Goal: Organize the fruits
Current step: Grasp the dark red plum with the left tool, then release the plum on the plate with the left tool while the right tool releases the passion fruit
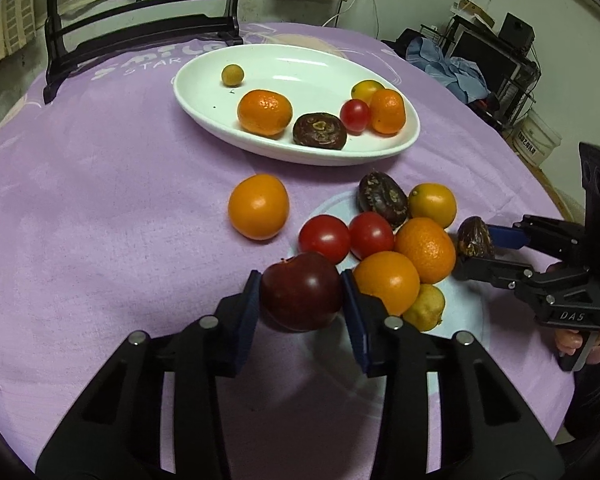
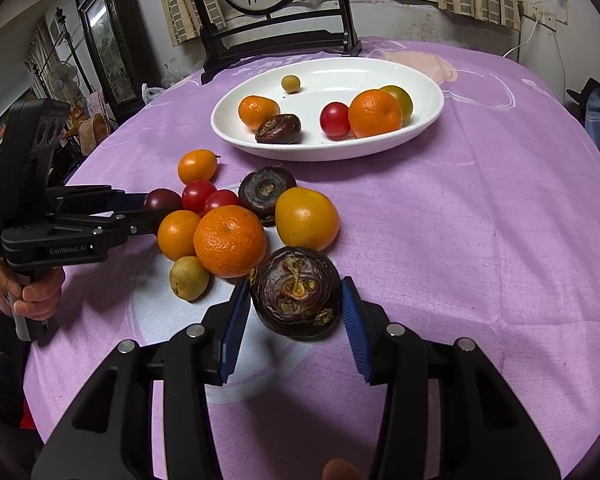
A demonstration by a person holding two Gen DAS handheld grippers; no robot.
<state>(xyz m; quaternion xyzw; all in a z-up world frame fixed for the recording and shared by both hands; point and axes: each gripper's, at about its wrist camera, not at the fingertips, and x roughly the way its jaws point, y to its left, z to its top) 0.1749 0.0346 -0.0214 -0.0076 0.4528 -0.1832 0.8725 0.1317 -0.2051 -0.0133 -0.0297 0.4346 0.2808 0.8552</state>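
Note:
My left gripper [image 1: 302, 294] is shut on a dark red plum [image 1: 301, 291], held just above the purple cloth beside a pile of fruit. My right gripper [image 2: 296, 294] is shut on a dark brown water chestnut [image 2: 296, 292]; it also shows in the left wrist view [image 1: 475, 237]. The pile holds oranges [image 2: 230, 240], red cherry tomatoes [image 2: 198, 196], a yellow tomato [image 2: 306, 218], another chestnut [image 2: 265, 190] and a small green-yellow fruit [image 2: 189, 278]. A white oval dish [image 2: 428, 120] behind holds several fruits.
A dark wooden stand [image 2: 276, 46] with a round painted panel stands at the table's far edge behind the dish. One orange [image 1: 259, 206] lies alone left of the pile. The round table's edge [image 1: 556, 196] drops off at the right.

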